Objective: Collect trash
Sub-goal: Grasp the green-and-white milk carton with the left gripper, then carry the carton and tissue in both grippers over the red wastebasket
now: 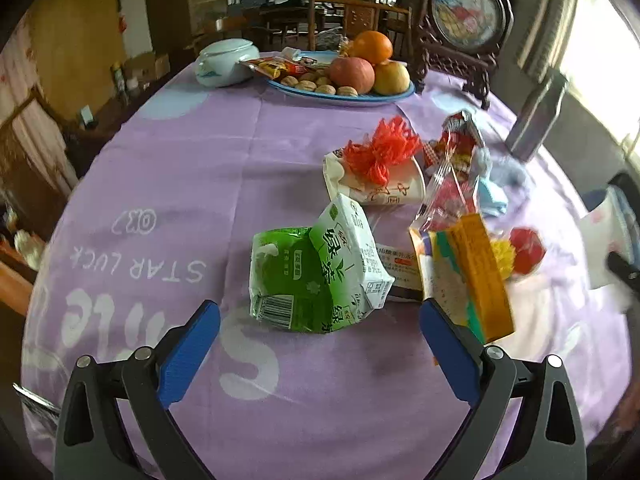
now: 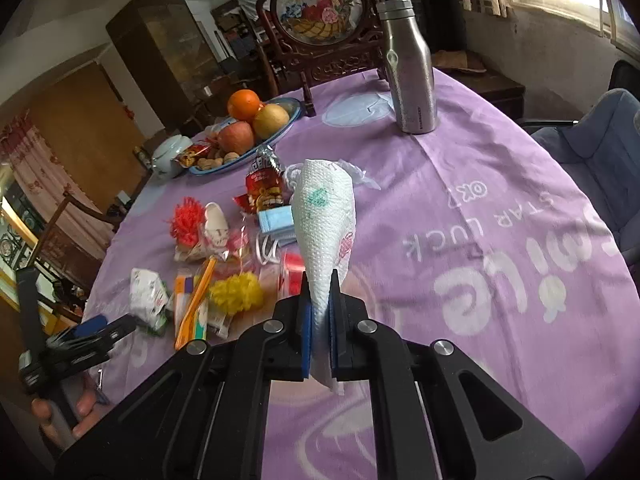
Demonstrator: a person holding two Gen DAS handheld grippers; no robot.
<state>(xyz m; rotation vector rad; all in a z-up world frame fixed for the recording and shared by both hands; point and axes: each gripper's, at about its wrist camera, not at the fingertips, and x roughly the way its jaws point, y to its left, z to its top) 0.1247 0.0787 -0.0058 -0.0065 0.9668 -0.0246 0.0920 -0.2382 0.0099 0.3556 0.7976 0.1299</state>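
Pinching one paper towel [image 2: 326, 236].

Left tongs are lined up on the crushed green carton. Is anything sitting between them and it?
Nothing visible. The left tongs stand open with only bare purple tablecloth before the green carton. The orange box sits close beside their right finger.

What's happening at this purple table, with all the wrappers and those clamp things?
A person is clearing trash with a two-finger tool in each hand. The right gripper is shut on a crumpled paper towel, held up off the purple tablecloth. The left gripper is open, its fingers hovering just short of a crushed green tea carton. A paper cup, snack wrappers and a face mask lie uncollected; the fruit plate sits behind.
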